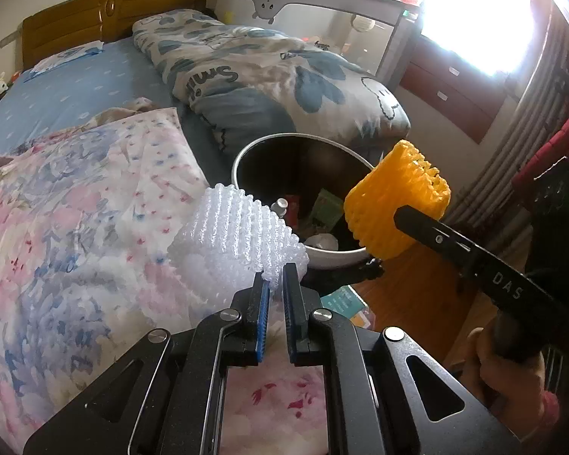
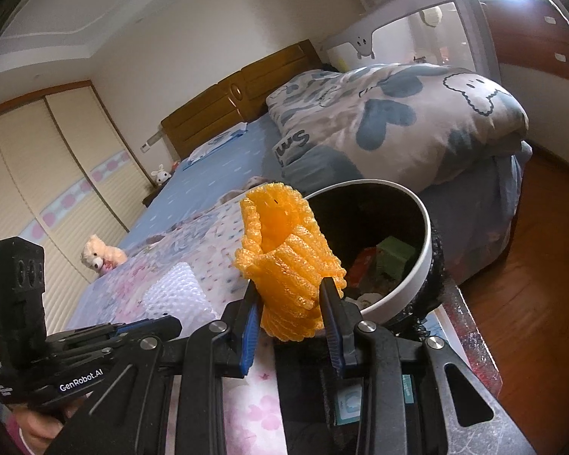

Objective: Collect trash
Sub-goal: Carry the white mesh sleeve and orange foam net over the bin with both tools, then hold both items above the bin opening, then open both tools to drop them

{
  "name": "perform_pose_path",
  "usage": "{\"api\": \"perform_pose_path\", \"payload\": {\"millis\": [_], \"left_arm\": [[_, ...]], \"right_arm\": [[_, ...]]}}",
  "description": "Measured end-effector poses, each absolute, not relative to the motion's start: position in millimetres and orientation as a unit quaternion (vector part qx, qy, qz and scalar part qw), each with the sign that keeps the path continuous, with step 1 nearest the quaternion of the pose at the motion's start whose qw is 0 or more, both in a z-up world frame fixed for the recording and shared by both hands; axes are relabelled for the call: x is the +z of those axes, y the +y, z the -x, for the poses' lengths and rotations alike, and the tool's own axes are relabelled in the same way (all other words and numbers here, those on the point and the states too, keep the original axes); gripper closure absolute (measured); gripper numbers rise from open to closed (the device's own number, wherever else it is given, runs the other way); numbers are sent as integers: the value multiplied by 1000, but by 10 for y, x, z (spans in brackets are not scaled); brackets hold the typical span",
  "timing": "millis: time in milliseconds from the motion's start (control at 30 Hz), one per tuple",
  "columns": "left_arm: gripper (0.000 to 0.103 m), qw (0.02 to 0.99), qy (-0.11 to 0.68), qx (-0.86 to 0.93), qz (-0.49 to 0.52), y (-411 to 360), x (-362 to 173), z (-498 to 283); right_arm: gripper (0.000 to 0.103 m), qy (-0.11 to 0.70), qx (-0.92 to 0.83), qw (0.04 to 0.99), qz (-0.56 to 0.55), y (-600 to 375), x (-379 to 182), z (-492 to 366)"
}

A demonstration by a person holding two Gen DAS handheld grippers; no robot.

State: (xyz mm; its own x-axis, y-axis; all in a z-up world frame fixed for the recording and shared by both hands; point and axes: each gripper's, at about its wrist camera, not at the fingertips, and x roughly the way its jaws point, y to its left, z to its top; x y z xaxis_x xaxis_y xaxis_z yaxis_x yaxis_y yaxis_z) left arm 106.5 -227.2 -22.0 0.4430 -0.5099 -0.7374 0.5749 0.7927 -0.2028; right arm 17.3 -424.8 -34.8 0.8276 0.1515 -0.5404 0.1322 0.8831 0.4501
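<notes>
The left hand-held gripper (image 1: 276, 278) has its blue-padded jaws drawn nearly together, pinching a corner of a white foam net sleeve (image 1: 239, 235); the sleeve fans out toward 11 o'clock from the fingertips, above a floral quilt (image 1: 76, 227) on the bed (image 1: 57, 91). The right hand-held gripper (image 2: 290, 295) holds its jaws partway apart, clamped on either side of an orange foam net sleeve (image 2: 288, 261), which stands up between the pads with its open end uppermost. In the left wrist view that orange sleeve (image 1: 396, 201) shows at 3 o'clock from the white one, over the right rim of a round trash bin (image 1: 246, 159). The bin, white-rimmed and dark inside, stands just beyond both sleeves, at 12 to 1 o'clock from the left fingertips; it already holds a green carton (image 1: 324, 206), a small bottle (image 1: 280, 206) and crumpled white paper (image 1: 322, 240). Past the bin, at 12 o'clock, a folded grey-and-blue duvet (image 1: 265, 72) lies on the bed. A teddy bear (image 2: 100, 256) sits at 9 o'clock in the right wrist view.
</notes>
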Motion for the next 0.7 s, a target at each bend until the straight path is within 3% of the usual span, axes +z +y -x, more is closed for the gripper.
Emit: {"api": "perform_pose_path", "payload": {"millis": [700], "left_arm": [[96,848,407,-334,-55,-2589,-89,-1117]], "right_arm": [[73,292,-11,921,-257,-4479,-388,-157]]}}
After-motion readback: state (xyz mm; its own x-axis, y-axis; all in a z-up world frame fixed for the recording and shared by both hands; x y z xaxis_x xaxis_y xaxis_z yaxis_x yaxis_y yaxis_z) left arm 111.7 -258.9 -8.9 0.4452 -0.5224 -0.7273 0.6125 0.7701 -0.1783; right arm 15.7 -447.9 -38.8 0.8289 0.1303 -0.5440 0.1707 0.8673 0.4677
